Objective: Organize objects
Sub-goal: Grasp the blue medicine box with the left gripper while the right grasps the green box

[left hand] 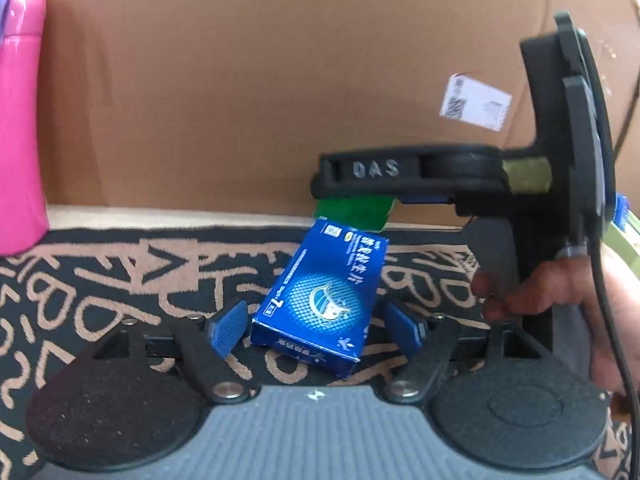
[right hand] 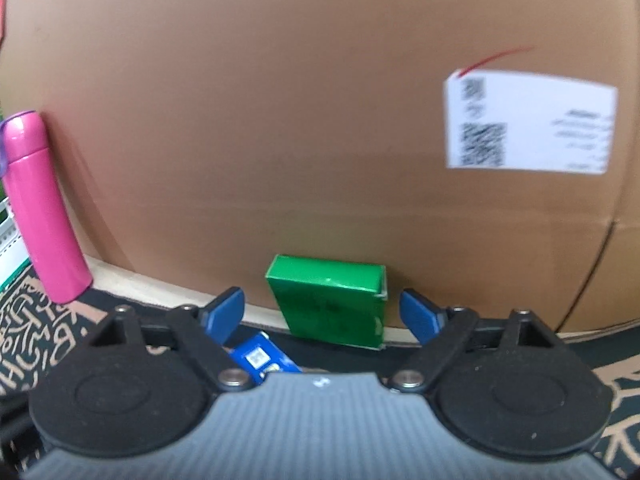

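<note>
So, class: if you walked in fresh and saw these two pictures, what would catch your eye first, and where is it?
The bright blue box probably comes first, lying askew on the patterned cloth between the left gripper's open jaws. Next, the green box standing against the big cardboard carton, framed by the right gripper's open jaws. Last, the pink bottle upright at far left.

flat box [left hand: 320, 296] on cloth [left hand: 120, 272] | upright box [right hand: 332, 300] behind, against carton [right hand: 280, 120] | bottle [right hand: 44, 208] left
</note>
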Available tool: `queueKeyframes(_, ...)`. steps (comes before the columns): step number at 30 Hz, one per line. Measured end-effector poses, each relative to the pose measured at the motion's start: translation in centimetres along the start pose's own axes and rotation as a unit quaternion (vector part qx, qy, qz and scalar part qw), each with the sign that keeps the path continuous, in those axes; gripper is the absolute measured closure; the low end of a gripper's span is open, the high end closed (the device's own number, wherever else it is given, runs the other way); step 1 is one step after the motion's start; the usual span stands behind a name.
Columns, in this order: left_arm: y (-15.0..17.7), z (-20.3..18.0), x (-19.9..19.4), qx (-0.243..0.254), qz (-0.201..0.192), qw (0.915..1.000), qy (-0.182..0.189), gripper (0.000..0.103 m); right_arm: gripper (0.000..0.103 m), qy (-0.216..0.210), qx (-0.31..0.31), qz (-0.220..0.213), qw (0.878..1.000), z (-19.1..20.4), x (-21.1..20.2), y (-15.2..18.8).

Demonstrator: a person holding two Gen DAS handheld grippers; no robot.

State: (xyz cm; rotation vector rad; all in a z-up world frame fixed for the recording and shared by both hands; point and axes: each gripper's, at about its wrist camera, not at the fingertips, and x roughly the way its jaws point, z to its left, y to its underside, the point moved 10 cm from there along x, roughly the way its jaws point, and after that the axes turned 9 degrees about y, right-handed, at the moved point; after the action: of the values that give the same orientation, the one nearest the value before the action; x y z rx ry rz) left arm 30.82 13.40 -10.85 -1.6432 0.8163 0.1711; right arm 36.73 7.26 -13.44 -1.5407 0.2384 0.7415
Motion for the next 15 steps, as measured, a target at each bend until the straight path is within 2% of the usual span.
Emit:
queueKeyframes(1,0.0,0.1,0.1,0.005,-0.003,1.0,-0.003,0.025,0.024,0.008,0.004,0.001,1.0,-0.1,0.3,0.0)
queueKeyframes(2,-0.1,0.1,0.3,0.012,-0.003,0.9999,-0.006,0.025,0.035,0.012,0.016,0.005,1.0,-0.4,0.4,0.1)
queueKeyframes(3,-0.1,0.0,0.4,0.016,-0.001,0.9998,-0.008,0.025,0.039,0.007,0.029,0.006,1.0,-0.7,0.4,0.2)
queueKeyframes(9,-0.2,-0.3,0.8,0.023,-0.001,0.9997,-0.01,0.024,0.039,0.01,0.032,-0.018,0.999,-3.1,-1.9,0.6)
queueKeyframes(10,-0.2,-0.4,1.0,0.026,0.001,0.9996,-0.011,0.032,0.039,0.009,0.035,-0.021,0.999,-3.6,-2.5,0.7)
queueKeyframes(13,-0.3,-0.9,1.4,0.049,0.01,0.9981,-0.034,0.036,0.039,0.001,0.034,-0.023,0.999,-5.0,-4.8,1.7)
queueKeyframes(15,0.0,-1.2,1.2,0.049,0.012,0.9979,-0.042,0.038,0.039,-0.006,0.027,-0.024,0.999,-5.5,-6.4,2.9)
